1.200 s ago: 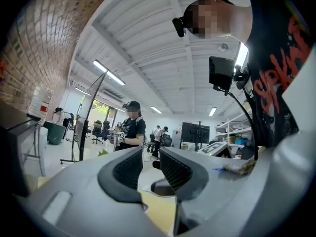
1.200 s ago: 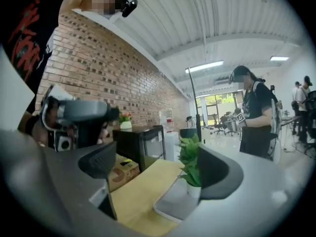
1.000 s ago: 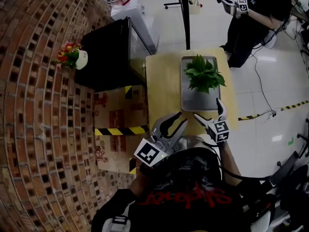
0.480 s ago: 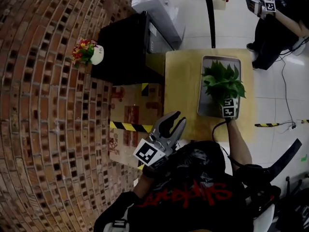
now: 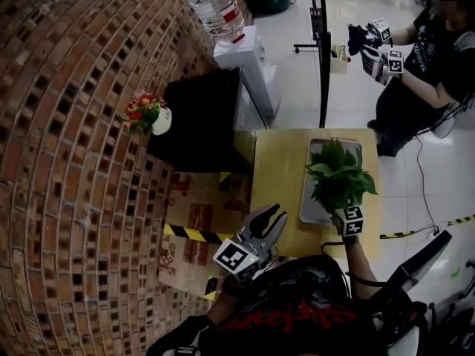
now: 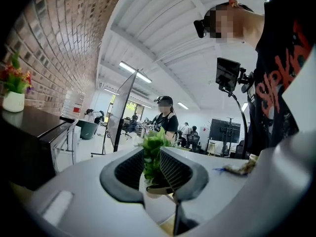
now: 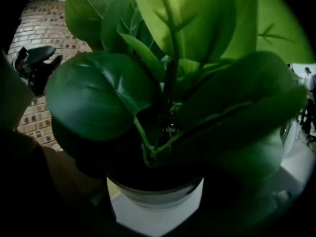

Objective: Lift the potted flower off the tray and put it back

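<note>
Broadly, brick wall (image 5: 82, 162): fills the left of the head view.
Table (image 5: 278, 169): pale wood, with the tray on its right part.
Black cabinet (image 5: 200, 117): against the wall, by the table's far left corner; a small flower pot (image 5: 151, 113) with red and yellow blooms stands on top.
Tray (image 5: 310, 212): grey metal, long side running away from the person.
Potted flower (image 5: 340, 176): broad green leaves in a white pot, standing on the tray toward its near end.
Right hand-held gripper (image 5: 349, 217): tucked under the leaves, jaws spread wide either side of the pot and just been closing; whether the pads touch the pot cannot be made out.
Left hand-held gripper (image 5: 274, 215): at the table's near edge, well apart from the tray, jaws parted with nothing between them.
</note>
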Demonstrator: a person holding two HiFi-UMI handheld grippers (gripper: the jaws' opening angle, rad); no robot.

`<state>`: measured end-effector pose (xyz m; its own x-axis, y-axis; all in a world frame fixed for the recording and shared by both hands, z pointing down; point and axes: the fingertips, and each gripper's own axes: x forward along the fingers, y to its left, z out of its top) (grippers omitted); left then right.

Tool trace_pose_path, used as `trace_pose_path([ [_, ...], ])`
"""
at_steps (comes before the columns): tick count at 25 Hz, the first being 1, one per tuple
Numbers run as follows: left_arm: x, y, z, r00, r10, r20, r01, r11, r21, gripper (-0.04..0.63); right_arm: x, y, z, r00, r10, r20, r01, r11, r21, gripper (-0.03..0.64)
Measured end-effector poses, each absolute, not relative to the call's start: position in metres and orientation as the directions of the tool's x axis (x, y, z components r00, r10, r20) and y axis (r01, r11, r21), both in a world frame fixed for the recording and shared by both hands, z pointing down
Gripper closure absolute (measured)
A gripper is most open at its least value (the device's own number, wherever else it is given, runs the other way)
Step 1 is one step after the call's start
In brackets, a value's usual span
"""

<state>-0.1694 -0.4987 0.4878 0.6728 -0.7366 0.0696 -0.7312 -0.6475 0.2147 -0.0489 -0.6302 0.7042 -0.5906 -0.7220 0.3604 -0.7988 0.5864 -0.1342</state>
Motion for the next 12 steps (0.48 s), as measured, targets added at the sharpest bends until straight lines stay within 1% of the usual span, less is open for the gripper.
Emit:
trace_pose_path([
  [3,-0.169,-0.499,0.485,0.698,-0.716,0.030,-0.700,-0.672,0.242,0.503,-0.048,-0.618,0.643,-0.607,-0.745,0.276,-0.791,0.600,-0.122,0.061],
  [5,-0.173,-0.499,0.481,0.706,-0.709,0.003,-0.683,-0.679,0.267,0.527,-0.050,-0.607,0.607,-0.614,-0.758,0.222,-0.787,0.608,-0.102,0.060],
  [7,-0.172,-0.500,0.479,0.721,-0.693,0.004,-0.668,-0.693,0.272,0.532,-0.051,-0.596,0.576,-0.610,-0.773,0.175,-0.791,0.606,-0.081,0.060],
  [9,-0.168,-0.501,0.479,0.742,-0.670,0.016,-0.650,-0.713,0.261,0.532,-0.052,-0.585,0.556,-0.605,-0.783,0.143,-0.796,0.602,-0.068,0.060],
  [12,-0.163,-0.501,0.479,0.779,-0.627,0.012,-0.612,-0.756,0.233,0.534,-0.053,-0.577,0.549,-0.600,-0.790,0.128,-0.800,0.598,-0.060,0.060],
])
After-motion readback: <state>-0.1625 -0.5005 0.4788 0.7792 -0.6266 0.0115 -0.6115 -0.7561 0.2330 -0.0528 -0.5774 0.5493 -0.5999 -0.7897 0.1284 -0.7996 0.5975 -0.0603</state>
